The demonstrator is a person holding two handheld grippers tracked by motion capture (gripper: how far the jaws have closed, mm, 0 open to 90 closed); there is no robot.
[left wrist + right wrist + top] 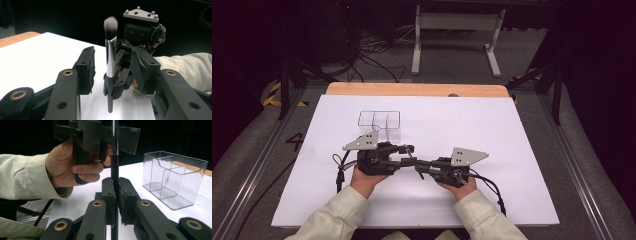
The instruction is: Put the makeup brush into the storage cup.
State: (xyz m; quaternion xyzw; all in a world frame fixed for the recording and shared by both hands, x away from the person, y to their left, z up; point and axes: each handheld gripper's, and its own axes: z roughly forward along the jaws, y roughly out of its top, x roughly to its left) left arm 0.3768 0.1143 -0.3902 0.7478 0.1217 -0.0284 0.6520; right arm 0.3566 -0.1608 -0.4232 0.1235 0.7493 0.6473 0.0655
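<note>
The white table sheet (492, 150) carries everything, and the clear plastic organizer (379, 125), a box split into compartments, is the landmark: it stands empty toward the far side, just beyond the left gripper (408, 148). Nearer the person than the organizer, the two grippers meet nose to nose, each held in a hand with a pale sleeve behind it.

The right gripper (116, 192) is clenched on the black handle of a makeup brush (110, 62), its pads pressed flat against the shaft from both sides. The left gripper (113, 68) has its jaws standing on either side of the brush's silver ferrule, with a clear gap at each pad in its own view, so it grasps nothing yet.

The brush's long axis runs upright, crossing both pairs of jaws at right angles, bristles on top and handle end below. The left gripper's jaws bracket the shaft higher up than the right gripper's hold, nearer the bristles. As I judge it, a handover is in hand, and the left gripper is the one closer to the organizer.
</note>
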